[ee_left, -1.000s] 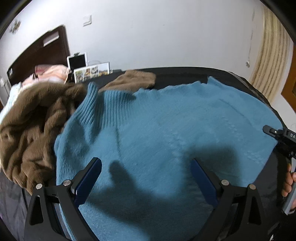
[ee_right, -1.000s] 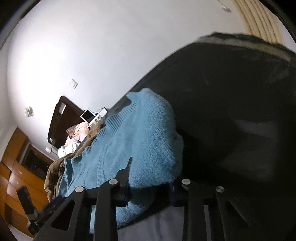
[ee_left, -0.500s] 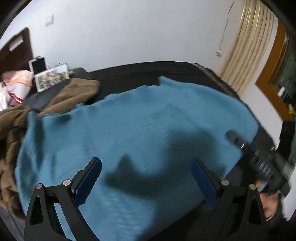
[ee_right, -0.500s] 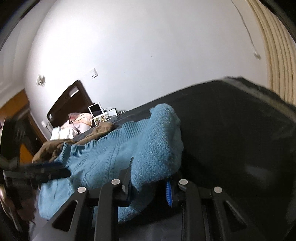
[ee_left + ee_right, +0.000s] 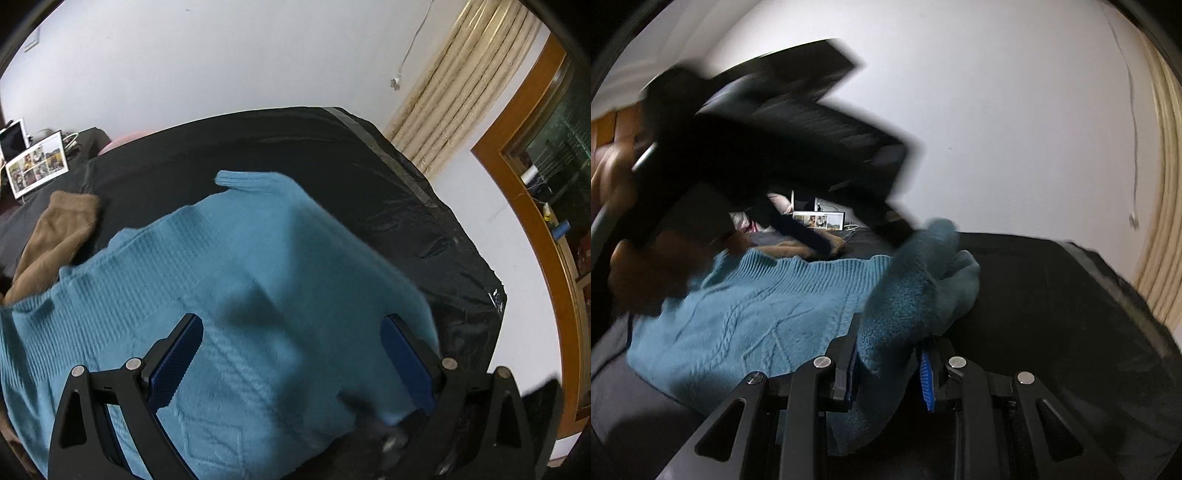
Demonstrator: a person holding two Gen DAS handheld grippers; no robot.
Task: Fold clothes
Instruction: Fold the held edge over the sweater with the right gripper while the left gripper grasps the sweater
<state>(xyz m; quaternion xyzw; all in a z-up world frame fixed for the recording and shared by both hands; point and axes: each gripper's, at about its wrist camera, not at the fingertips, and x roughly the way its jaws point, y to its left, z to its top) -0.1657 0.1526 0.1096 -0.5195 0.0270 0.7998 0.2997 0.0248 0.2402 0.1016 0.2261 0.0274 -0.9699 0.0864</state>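
A blue knitted sweater (image 5: 258,280) lies spread on a black-covered surface (image 5: 332,155). My left gripper (image 5: 291,350) is open and empty, hovering just above the sweater's right part. In the right wrist view my right gripper (image 5: 890,362) is shut on a bunched edge of the blue sweater (image 5: 746,314), lifting that fold up. The left gripper and the hand holding it show blurred at the upper left of the right wrist view (image 5: 757,140).
A brown fuzzy garment (image 5: 55,229) lies at the left beside the sweater. A photo frame (image 5: 37,166) and a tablet stand at the far left by the wall. Beige curtains (image 5: 454,85) and a wooden door frame (image 5: 546,206) are at the right.
My left gripper has swung right across the sweater toward its right edge and stays open. My right gripper has kept its hold on the sweater edge and tilted level, coming close to the left gripper.
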